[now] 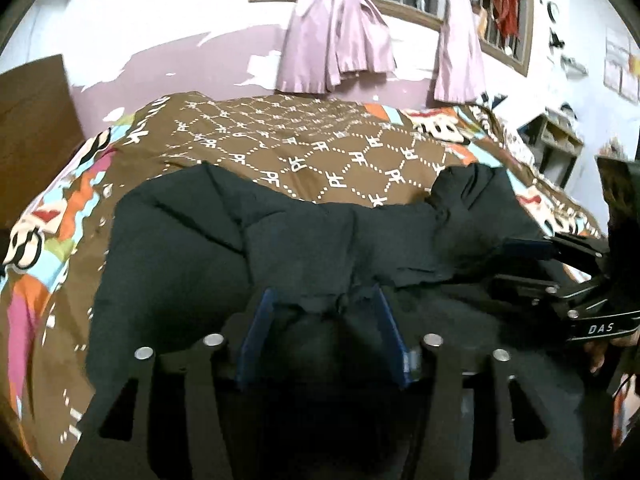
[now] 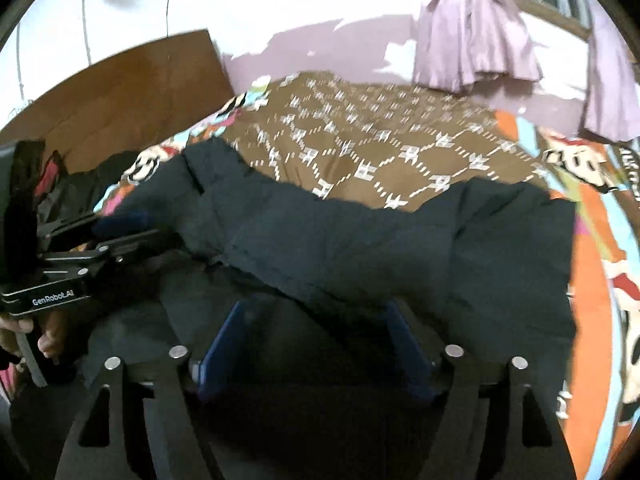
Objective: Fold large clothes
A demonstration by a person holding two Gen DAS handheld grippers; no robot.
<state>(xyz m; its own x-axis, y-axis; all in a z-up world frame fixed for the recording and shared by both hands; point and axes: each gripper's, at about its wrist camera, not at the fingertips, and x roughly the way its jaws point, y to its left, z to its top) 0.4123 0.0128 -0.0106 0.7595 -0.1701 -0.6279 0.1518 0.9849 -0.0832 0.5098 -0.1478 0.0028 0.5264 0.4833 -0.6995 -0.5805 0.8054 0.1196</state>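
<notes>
Left wrist view: dark garment [image 1: 248, 224], soft matte cloth, lies creased across the bed's near side.
Fold edge: a ragged hem runs sideways between the blue pads.
Left gripper [image 1: 322, 304]: jaws apart, fabric bunched between the tips.
Right gripper [image 2: 316, 312]: jaws apart over the cloth.
Bedspread [image 1: 304, 140]: brown, white dotted diamond lattice, cartoon border.
Curtains [image 1: 340, 40]: glossy lilac, knotted.
Headboard [image 2: 132, 88]: smooth brown wood.

Beyond the dark garment [image 1: 248, 240] the bedspread [image 1: 320, 144] lies bare up to the wall; a wooden headboard [image 2: 120, 92] bounds the left, hanging curtains [image 1: 340, 40] the far side
</notes>
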